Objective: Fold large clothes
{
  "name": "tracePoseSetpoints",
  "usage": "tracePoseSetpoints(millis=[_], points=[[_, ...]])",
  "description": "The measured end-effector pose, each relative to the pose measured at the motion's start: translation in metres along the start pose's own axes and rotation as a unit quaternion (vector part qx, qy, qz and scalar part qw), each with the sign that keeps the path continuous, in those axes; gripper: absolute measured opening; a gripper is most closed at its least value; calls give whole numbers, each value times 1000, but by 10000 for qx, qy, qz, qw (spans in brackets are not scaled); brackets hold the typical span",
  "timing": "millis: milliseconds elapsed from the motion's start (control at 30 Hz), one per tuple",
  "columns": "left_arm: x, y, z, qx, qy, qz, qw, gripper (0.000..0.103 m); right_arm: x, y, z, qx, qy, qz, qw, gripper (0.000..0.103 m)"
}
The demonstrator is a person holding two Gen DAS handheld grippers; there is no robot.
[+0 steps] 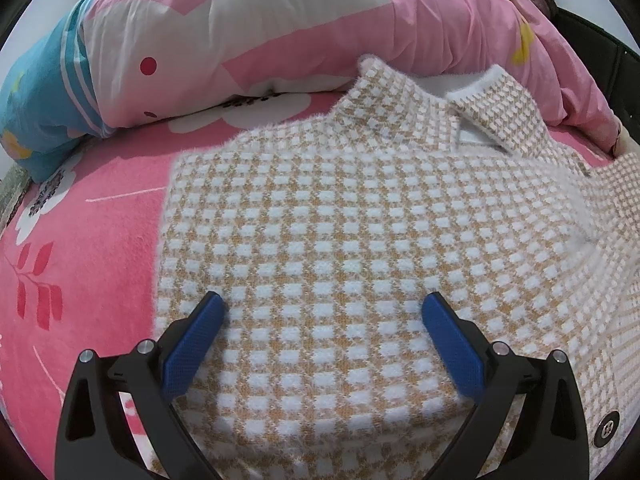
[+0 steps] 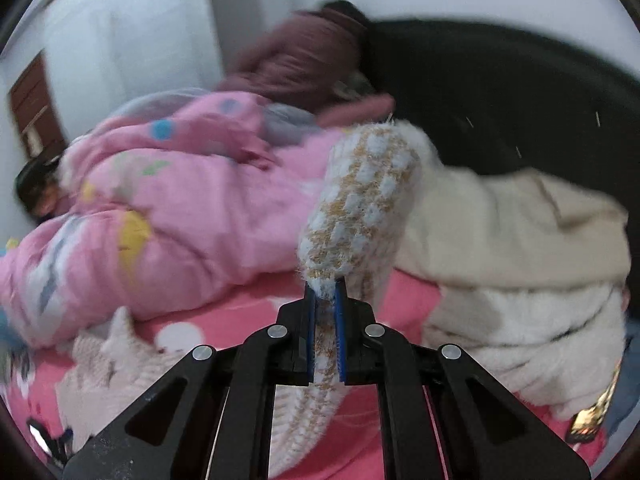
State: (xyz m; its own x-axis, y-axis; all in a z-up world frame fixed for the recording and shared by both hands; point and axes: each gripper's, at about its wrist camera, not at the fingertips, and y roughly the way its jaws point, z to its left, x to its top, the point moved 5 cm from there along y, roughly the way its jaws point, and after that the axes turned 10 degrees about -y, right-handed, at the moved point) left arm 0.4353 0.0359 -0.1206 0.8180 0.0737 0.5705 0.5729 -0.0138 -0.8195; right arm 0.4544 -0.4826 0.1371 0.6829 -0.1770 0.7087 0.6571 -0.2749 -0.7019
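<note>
A fuzzy checked sweater [image 1: 340, 240], tan with white squares, lies spread on the pink floral bedsheet [image 1: 88, 240], its body flat and its collar [image 1: 460, 104] toward the heaped pink quilt [image 1: 280, 32] at the far side. Its long axis runs from the near hem up to that collar, so the garment points away from the left wrist camera. The left gripper [image 1: 324, 308] sits low over the lower body of the sweater with its blue pads [image 1: 192, 344] spread wide and nothing between them; it seems placed there to steady the cloth while the other hand works.

The right gripper [image 2: 325, 292] is clamped tight on a narrow strip of the same knit, apparently a sleeve [image 2: 360, 200]. The sleeve rises from the jaws and curls over above them, off the bed, likely lifted so that it can be carried across the body for a fold. A cream fleece garment [image 2: 520, 300] lies piled just beyond, against a dark headboard [image 2: 500, 92].
</note>
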Motion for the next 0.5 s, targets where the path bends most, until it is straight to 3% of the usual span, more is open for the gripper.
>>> tracePoseSetpoints(millis=[233, 367, 500], points=[[2, -3, 12, -325, -147, -51, 9994, 98, 29, -73, 128, 720, -1020, -575, 9905, 8], [9, -20, 25, -528, -418, -149, 9976, 97, 23, -103, 220, 1492, -1531, -858, 9731, 8], [14, -51, 35, -651, -449, -406, 9960, 97, -14, -109, 312, 2341, -1938, -815, 9492, 8]])
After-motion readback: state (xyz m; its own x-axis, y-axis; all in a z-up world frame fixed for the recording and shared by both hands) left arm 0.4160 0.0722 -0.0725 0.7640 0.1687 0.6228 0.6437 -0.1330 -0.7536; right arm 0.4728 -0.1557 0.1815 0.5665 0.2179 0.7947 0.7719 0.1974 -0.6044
